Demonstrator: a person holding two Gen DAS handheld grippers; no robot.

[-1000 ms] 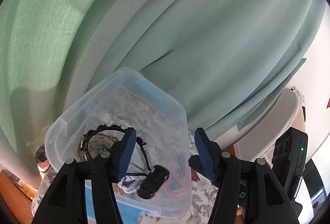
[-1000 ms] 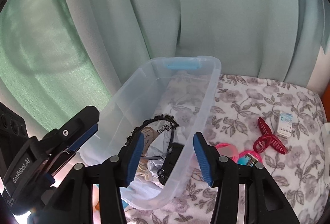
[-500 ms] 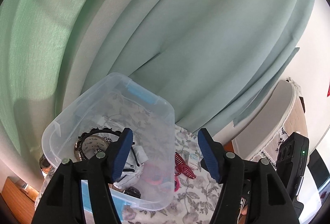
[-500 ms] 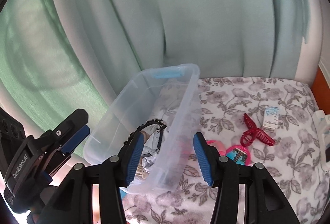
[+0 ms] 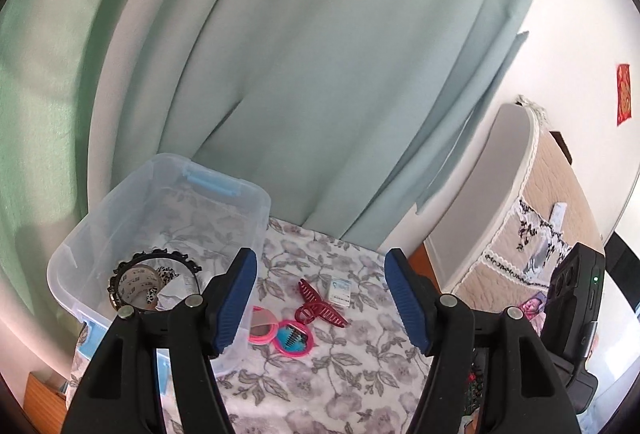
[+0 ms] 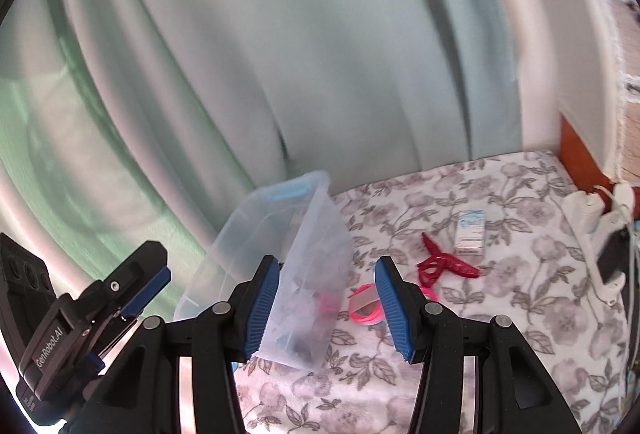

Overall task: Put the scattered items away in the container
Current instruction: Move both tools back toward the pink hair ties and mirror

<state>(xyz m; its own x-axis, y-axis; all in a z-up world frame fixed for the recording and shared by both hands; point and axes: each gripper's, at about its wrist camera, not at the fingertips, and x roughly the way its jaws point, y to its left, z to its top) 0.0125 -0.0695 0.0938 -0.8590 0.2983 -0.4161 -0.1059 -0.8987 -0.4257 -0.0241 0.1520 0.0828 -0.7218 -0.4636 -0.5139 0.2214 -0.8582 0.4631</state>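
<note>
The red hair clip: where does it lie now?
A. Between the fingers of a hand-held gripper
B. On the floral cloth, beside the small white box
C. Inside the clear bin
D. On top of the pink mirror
B: the red hair clip lies on the floral cloth, next to the small white box, outside the clear bin and clear of the pink mirror.

A clear plastic container (image 5: 160, 218) with blue latches sits on the floral surface (image 5: 340, 362), holding a tape roll (image 5: 134, 284) and black headband (image 5: 180, 258); beside it lie a red claw clip (image 5: 320, 304), pink compact mirror (image 5: 280, 332) and small white box (image 5: 340, 290).
</note>
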